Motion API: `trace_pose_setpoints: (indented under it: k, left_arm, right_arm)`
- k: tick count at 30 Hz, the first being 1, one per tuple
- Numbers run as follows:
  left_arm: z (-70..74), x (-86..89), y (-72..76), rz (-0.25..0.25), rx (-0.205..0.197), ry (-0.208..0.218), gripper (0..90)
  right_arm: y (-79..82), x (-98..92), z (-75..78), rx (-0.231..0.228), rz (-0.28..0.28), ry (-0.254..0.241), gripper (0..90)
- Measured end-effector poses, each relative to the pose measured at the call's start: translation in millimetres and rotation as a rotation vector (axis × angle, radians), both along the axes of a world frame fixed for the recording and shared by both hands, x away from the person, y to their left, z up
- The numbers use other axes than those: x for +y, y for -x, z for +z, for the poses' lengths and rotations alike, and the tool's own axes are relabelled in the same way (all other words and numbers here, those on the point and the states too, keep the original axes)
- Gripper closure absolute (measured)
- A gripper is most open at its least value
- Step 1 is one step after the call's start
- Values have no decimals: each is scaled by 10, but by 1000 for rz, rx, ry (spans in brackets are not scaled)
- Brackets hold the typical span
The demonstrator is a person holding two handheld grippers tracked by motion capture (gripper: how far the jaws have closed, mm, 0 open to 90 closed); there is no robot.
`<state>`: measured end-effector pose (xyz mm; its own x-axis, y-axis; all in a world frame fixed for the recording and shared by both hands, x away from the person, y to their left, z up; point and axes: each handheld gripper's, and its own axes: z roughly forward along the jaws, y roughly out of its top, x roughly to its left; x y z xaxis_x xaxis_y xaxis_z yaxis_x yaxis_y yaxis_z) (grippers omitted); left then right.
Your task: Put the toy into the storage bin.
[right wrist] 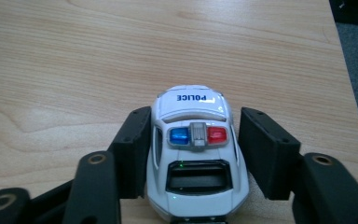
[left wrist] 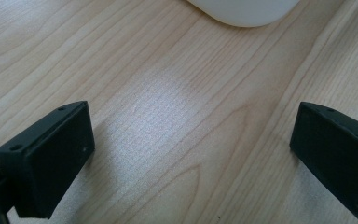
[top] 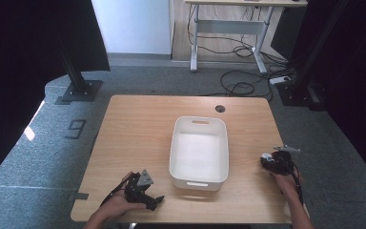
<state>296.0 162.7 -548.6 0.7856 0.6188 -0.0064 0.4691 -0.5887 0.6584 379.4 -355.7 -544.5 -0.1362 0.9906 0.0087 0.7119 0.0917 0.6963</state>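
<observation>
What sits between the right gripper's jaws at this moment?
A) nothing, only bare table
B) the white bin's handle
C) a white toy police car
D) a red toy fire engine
C: in the right gripper view the white toy police car, with blue and red roof lights and POLICE on its hood, stands on the table between the two jaws of the right gripper.
</observation>
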Motion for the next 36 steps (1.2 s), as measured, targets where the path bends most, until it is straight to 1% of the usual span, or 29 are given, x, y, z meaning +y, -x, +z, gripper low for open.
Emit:
trace_pose_setpoints:
  k: [3,8,10,13,17,30,36]
  left_arm:
    - [0,0,0,0,0,0,0]
    - [0,0,0,0,0,0,0]
    - [0,0,0,0,0,0,0]
    - [0,0,0,0,0,0,0]
    - [0,0,0,0,0,0,0]
    - [0,0,0,0,-1,0,0]
    - [0,1,1,0,-1,0,0]
  right_arm:
    - [-4,1,15,13,3,-3,497]
    - [-3,-48,34,29,0,-44,500]
    - [1,-62,45,26,-4,-55,500]
    - [16,-72,81,8,-2,-70,500]
    - [36,-69,125,-9,3,-79,500]
    - [71,-71,170,-26,17,-90,500]
    - [108,-42,225,-45,27,-97,500]
